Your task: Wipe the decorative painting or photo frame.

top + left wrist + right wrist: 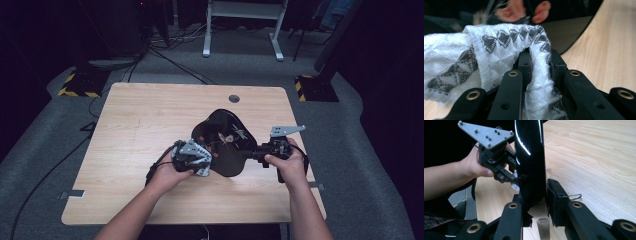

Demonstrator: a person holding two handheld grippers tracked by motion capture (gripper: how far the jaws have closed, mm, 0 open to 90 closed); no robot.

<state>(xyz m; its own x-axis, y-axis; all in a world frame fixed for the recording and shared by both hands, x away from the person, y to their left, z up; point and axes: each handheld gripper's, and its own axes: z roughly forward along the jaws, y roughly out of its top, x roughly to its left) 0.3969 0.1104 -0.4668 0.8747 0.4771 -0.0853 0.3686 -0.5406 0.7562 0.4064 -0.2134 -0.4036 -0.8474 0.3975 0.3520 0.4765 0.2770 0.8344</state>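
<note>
A glossy black tray (225, 145) with a painted flower design is held up off the wooden bench (140, 120), tilted, near its front right part. The right gripper (257, 152) has its fingers (555, 195) clamped on the tray's rim, seen edge-on in the right gripper view. The left gripper (200, 160) has its fingers (524, 62) closed tight on a white cloth with grey diamond patterning (499, 50), and that cloth sits against the tray's left side.

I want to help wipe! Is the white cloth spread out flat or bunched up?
Bunched up. The white cloth is folded over and pinched between the left gripper's jaws, against the black plate.
</note>
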